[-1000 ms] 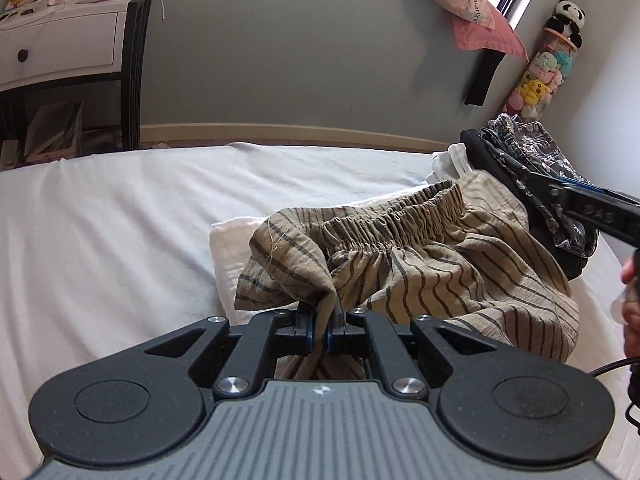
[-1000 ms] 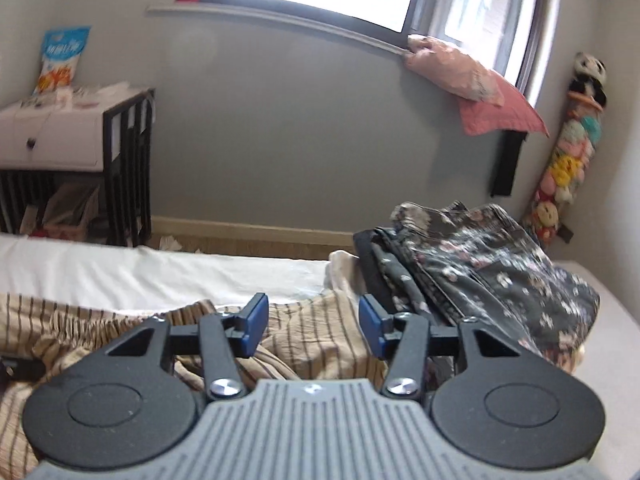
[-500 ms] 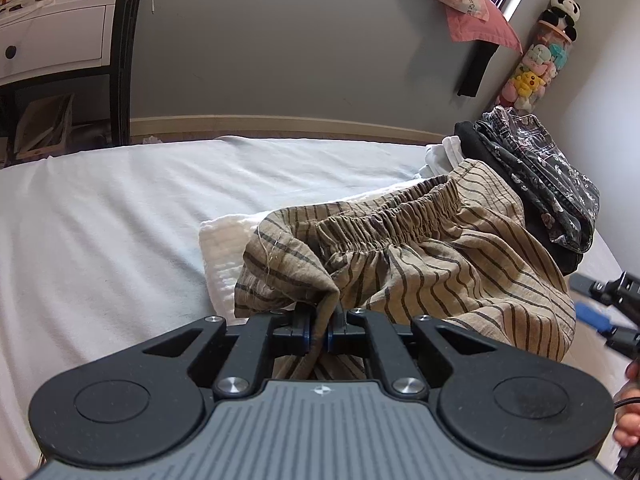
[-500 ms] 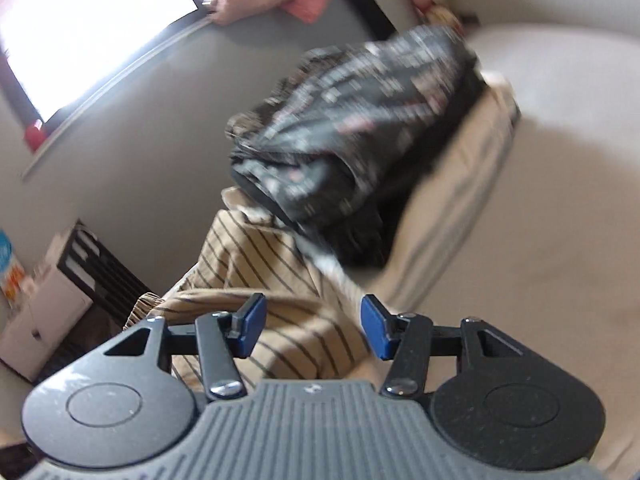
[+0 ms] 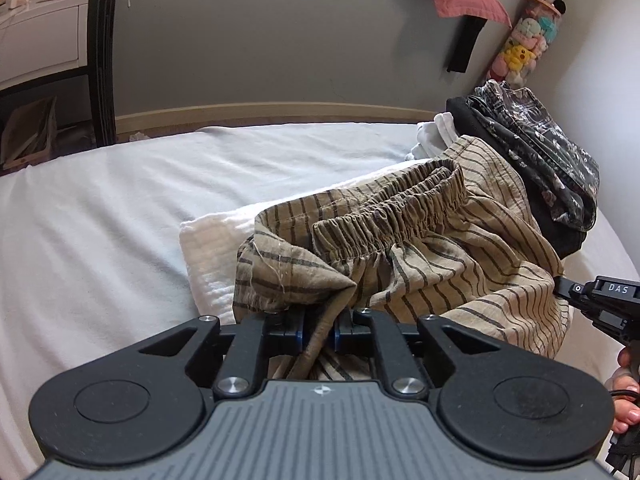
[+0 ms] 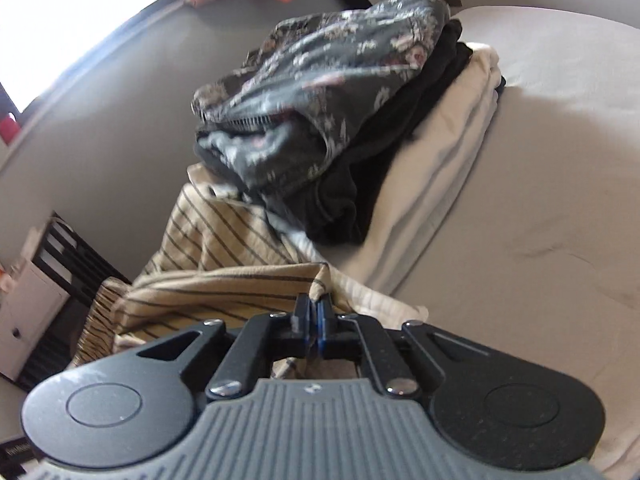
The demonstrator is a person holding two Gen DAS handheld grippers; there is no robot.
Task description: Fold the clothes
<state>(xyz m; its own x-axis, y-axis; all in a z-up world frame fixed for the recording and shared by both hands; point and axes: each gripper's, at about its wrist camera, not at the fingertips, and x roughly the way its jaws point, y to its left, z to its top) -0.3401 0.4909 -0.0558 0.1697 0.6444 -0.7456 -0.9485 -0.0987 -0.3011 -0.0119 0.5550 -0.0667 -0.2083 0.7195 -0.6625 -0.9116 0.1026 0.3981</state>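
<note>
White bed (image 5: 120,216) is carrying the clothes | striped shorts (image 5: 420,248) are lying crumpled beside a dark pile (image 6: 320,92) | left gripper (image 5: 318,330) is pinching one corner, right gripper (image 6: 314,330) is clamping another | advice: keeping both corners level and taut.

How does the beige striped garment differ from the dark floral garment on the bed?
The beige striped garment with an elastic waistband lies loose and crumpled; the dark floral garment sits folded atop a pile. The striped one is pinched by the left tool and the right tool; the floral one is untouched. Both rest on the white bed.
</note>
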